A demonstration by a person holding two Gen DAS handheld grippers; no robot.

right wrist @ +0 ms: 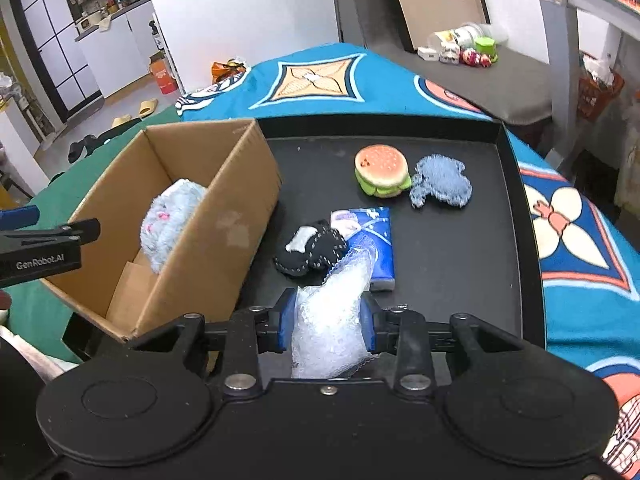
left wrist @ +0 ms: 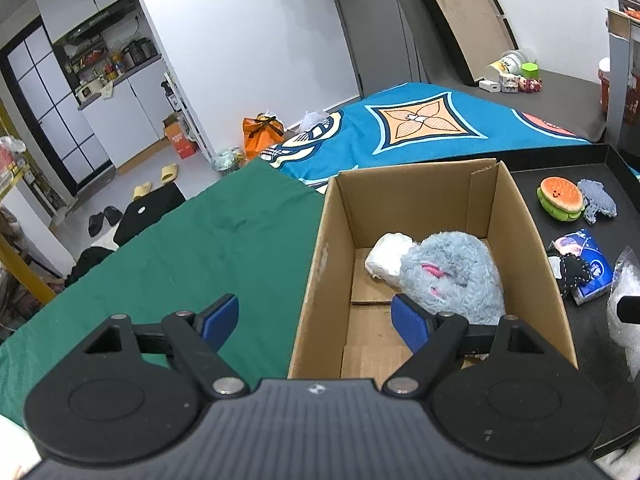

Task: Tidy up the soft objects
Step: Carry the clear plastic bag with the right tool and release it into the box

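An open cardboard box (left wrist: 316, 264) holds a fluffy grey-blue plush (left wrist: 452, 272) and a white soft bundle (left wrist: 388, 256). My left gripper (left wrist: 316, 320) is open and empty, straddling the box's left wall. My right gripper (right wrist: 328, 324) is shut on a piece of clear bubble wrap (right wrist: 332, 320), held above the black tray (right wrist: 460, 240) beside the box (right wrist: 224, 224). On the tray lie a burger toy (right wrist: 382, 170), a blue knitted piece (right wrist: 440, 182), a black stitched soft toy (right wrist: 312, 252) and a blue tissue pack (right wrist: 374, 240).
The box stands on a green cloth (left wrist: 200, 240); a blue patterned blanket (left wrist: 420, 124) lies behind. Jars and small toys (left wrist: 512, 72) sit on a dark surface at the far right. The tray has a raised rim (right wrist: 516, 200).
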